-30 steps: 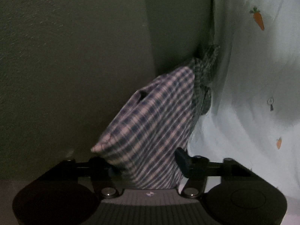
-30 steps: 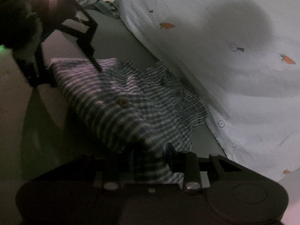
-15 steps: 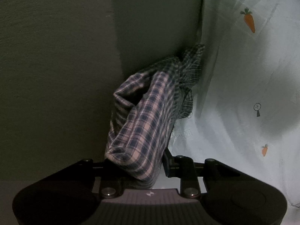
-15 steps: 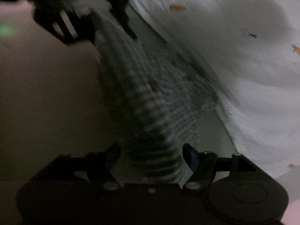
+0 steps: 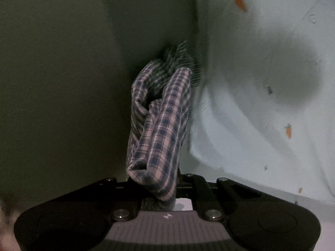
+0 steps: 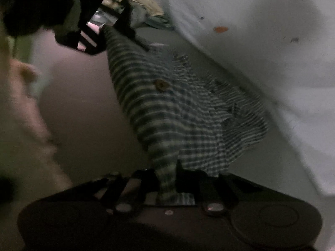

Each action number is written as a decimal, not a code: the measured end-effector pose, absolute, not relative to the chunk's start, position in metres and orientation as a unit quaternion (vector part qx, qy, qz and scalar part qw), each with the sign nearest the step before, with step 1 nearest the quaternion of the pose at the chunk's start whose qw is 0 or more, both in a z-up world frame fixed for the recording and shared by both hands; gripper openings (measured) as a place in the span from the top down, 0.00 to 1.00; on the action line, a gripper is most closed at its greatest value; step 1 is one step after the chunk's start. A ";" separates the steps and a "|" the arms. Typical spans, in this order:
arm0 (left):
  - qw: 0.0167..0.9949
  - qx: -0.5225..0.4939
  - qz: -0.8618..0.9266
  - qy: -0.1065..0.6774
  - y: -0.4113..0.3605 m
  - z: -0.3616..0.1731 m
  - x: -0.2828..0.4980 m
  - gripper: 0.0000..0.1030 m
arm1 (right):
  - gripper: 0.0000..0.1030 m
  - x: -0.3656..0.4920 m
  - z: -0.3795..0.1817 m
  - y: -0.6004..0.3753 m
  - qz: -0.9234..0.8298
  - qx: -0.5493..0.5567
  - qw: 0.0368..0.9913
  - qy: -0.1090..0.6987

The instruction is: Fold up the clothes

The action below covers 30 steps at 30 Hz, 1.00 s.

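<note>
A blue and pink plaid garment (image 5: pixel 161 123) hangs stretched between both grippers above a dim grey surface. My left gripper (image 5: pixel 153 179) is shut on one bunched corner of it. In the right wrist view the same plaid garment (image 6: pixel 167 108) shows a brown button (image 6: pixel 161 84), and its loose end droops to the right. My right gripper (image 6: pixel 167 173) is shut on a narrow twisted corner. The left gripper (image 6: pixel 108 33) appears at the upper left of that view, holding the far corner.
A pale sheet printed with small carrots (image 5: pixel 261 83) rises along the right side in both views (image 6: pixel 261 41). A crumpled pile of other clothes (image 6: pixel 144 6) lies at the top. A person's hand (image 6: pixel 23 96) is blurred at the left edge.
Both grippers closed on the garment's corners and lifted it off the surface. The cloth now hangs taut and narrower between them, no longer spread flat.
</note>
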State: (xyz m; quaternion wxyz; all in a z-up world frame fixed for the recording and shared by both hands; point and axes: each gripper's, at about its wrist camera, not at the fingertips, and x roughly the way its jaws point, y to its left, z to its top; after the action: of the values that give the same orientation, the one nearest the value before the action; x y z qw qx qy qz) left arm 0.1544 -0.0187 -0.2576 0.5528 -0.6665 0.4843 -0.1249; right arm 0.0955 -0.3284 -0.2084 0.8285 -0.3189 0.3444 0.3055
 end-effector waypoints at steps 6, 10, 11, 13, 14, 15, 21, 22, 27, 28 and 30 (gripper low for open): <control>0.438 -0.714 -0.034 0.545 -0.009 -0.283 0.110 0.89 | 0.92 0.058 -0.182 -0.342 0.364 -0.239 0.813 0.386; 0.440 -0.715 -0.040 0.542 -0.011 -0.279 0.124 0.89 | 0.92 0.092 -0.174 -0.344 0.366 -0.198 0.818 0.396; 0.445 -0.714 -0.047 0.538 -0.008 -0.279 0.126 0.88 | 0.92 0.100 -0.171 -0.346 0.365 -0.183 0.824 0.393; 0.441 -0.725 -0.053 0.526 -0.017 -0.276 0.138 0.88 | 0.91 0.113 -0.166 -0.347 0.359 -0.155 0.836 0.385; 0.435 -0.733 -0.052 0.521 -0.027 -0.274 0.151 0.87 | 0.91 0.115 -0.165 -0.344 0.354 -0.144 0.841 0.384; 0.427 -0.743 -0.046 0.513 -0.037 -0.270 0.161 0.87 | 0.90 0.122 -0.163 -0.341 0.348 -0.139 0.845 0.381; 0.443 -0.742 -0.076 0.497 -0.062 -0.252 0.244 0.66 | 0.87 0.199 -0.154 -0.353 0.318 -0.148 0.863 0.365; 0.446 -0.743 -0.085 0.492 -0.065 -0.253 0.262 0.63 | 0.84 0.215 -0.156 -0.354 0.308 -0.149 0.866 0.366; 0.477 -0.728 -0.103 0.482 -0.066 -0.252 0.346 0.21 | 0.66 0.311 -0.180 -0.370 0.187 -0.093 0.908 0.363; 0.490 -0.719 -0.106 0.482 -0.064 -0.249 0.359 0.21 | 0.65 0.328 -0.185 -0.375 0.142 -0.070 0.917 0.367; 0.535 -0.690 -0.122 0.473 -0.063 -0.237 0.378 0.21 | 0.65 0.347 -0.191 -0.383 0.063 -0.038 0.927 0.367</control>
State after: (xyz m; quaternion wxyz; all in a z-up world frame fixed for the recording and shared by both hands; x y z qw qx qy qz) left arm 0.3781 -0.0634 -0.2365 0.5346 -0.6898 0.4729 -0.1216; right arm 0.3466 -0.3830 -0.1906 0.9273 -0.0385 0.3669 0.0631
